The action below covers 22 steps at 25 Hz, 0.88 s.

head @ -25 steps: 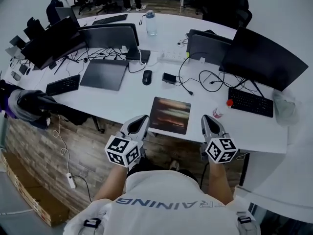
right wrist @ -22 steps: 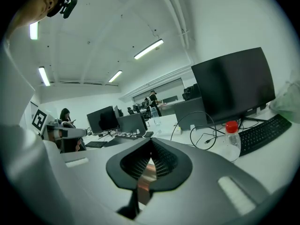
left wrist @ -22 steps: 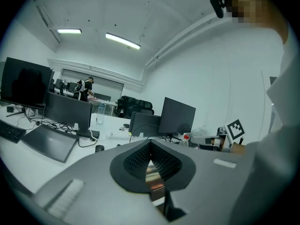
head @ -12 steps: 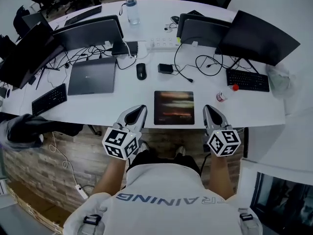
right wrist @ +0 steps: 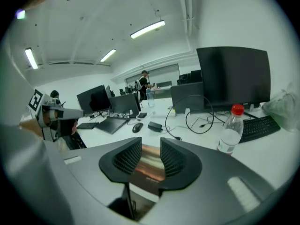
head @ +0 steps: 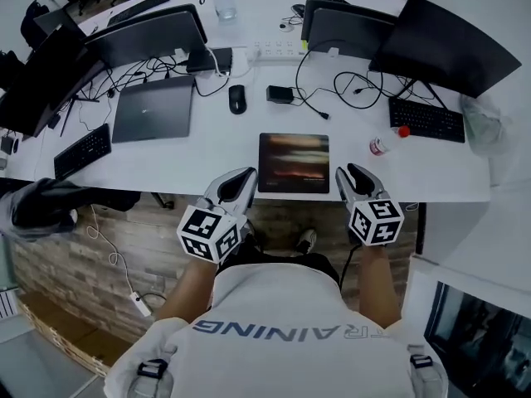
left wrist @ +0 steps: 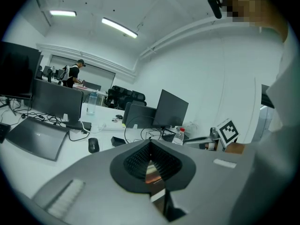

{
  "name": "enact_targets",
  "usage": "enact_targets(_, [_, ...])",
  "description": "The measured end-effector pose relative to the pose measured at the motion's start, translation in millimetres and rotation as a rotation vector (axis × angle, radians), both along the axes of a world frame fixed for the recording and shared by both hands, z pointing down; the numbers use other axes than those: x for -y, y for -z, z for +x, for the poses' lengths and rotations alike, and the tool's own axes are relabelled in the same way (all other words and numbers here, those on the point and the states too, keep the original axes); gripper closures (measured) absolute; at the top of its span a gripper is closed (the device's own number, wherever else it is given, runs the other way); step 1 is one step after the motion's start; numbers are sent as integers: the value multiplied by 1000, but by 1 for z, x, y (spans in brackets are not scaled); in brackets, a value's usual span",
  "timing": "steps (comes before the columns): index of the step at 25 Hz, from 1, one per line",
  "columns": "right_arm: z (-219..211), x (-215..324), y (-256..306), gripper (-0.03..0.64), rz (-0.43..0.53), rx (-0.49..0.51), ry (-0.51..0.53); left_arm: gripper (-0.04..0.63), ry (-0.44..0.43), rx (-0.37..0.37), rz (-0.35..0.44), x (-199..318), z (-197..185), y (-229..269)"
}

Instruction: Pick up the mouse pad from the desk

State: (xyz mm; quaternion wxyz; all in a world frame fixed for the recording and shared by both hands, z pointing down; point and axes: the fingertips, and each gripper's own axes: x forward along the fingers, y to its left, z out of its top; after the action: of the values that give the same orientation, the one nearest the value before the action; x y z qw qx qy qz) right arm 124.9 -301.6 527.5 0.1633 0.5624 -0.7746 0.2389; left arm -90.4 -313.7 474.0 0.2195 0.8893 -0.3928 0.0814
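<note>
The mouse pad (head: 294, 162) lies flat at the bench's (head: 207, 152) near edge, between both grippers. The left gripper (head: 246, 176) sits just beside its left edge, fingers (left wrist: 136, 161) closed together on nothing. The right gripper (head: 348, 172) is near its right edge, fingers (right wrist: 123, 159) opening, narrowly apart, with the pad beyond the gap, ungripped.

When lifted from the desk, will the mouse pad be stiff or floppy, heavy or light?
The mouse pad looks very thin and lies flat on the desk, so it is probably light and may droop if held by one edge. With no raised edge, it may be hard to grip; it might slide rather than lift.
</note>
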Motion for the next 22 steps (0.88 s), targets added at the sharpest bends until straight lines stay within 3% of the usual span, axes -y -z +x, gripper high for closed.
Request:
enact_targets(10, [-7,-18,-143,315,-301,-232,231,595,77,53,-38,-23,8,-14])
enact_targets(18, [-14,-23,-213,308,-405,-332,304,595,147,71,-92,-32,-11,-34])
enact_targets(22, [-15,-21,-218,317,-405,-305,321,595,150,79,-106,-32,-16,-41])
